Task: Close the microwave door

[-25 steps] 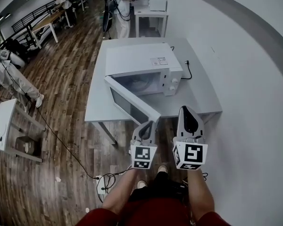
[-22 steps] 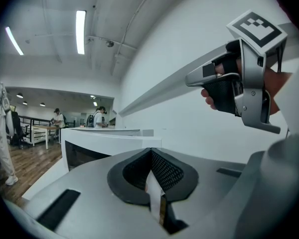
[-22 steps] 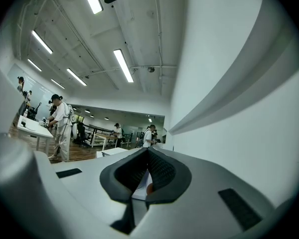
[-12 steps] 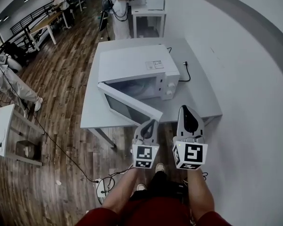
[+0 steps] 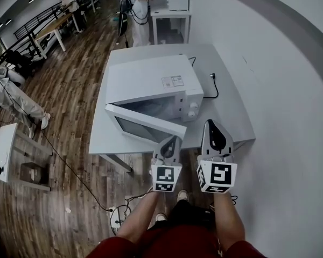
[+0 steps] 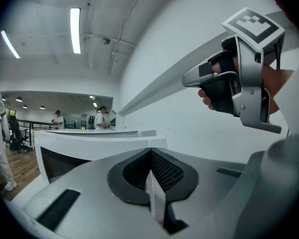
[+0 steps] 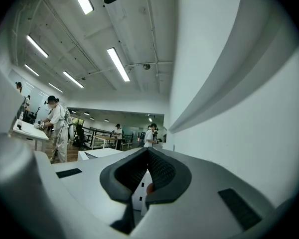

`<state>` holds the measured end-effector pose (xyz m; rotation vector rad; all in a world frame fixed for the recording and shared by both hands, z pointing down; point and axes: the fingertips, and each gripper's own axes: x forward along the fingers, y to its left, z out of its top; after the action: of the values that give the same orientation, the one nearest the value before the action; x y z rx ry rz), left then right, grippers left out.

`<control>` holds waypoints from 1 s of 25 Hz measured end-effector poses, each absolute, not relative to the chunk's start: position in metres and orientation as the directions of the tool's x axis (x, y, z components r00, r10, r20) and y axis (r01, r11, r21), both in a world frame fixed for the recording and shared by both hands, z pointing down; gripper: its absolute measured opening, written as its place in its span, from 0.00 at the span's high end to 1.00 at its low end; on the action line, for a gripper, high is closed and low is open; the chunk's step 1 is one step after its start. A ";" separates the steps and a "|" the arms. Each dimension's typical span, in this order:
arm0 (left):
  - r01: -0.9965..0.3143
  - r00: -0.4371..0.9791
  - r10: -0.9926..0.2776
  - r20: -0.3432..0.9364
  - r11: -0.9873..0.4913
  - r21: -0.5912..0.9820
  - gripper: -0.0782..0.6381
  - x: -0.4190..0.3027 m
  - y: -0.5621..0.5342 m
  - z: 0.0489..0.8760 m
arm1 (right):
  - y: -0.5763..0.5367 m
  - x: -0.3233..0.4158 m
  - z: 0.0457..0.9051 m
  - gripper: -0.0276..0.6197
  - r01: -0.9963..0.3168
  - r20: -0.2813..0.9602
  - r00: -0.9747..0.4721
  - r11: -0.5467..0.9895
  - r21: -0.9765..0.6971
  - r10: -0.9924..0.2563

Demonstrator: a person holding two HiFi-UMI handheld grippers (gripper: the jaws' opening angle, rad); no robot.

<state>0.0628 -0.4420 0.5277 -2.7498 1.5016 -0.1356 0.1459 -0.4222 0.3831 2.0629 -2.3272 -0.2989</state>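
A white microwave (image 5: 151,82) stands on a grey table (image 5: 226,117). Its dark-windowed door (image 5: 145,127) hangs open, swung out toward me past the table's front edge. In the head view my left gripper (image 5: 174,140) is shut and empty, its tip just right of the door's free end. My right gripper (image 5: 211,124) is also shut and empty, over the table's front right part. In the left gripper view the door (image 6: 65,156) shows low at the left and the right gripper (image 6: 239,78) at the upper right. The right gripper view looks past the microwave's top (image 7: 97,153).
A black cable with a plug (image 5: 212,85) lies on the table right of the microwave. A white wall (image 5: 290,90) runs along the right. A power strip (image 5: 116,216) and cable lie on the wood floor. People and other tables (image 5: 169,9) are farther back.
The microwave and table have shifted left and slightly up in the head view. The door's free end now lies closer to my left gripper. Both grippers keep their place and stay shut.
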 end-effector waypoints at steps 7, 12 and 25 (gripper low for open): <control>-0.852 0.518 -0.853 0.070 -0.521 -0.046 0.85 0.076 -0.472 0.525 | -0.449 0.161 0.385 0.92 -0.980 -0.109 -0.147 0.130 0.154 -0.983; -0.862 0.501 -0.863 0.067 -0.504 -0.047 0.85 0.086 -0.494 0.524 | -0.468 0.175 0.386 0.92 -0.978 -0.107 -0.157 0.139 0.155 -0.982; -0.889 0.452 -0.889 0.079 -0.456 -0.043 0.85 0.101 -0.546 0.521 | -0.523 0.198 0.388 0.92 -0.974 -0.099 -0.195 0.181 0.134 -0.976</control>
<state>0.1008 -0.5462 0.5208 -2.6802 1.6414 -0.1420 0.1980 -0.5227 0.3880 1.9882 -2.4072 -0.2616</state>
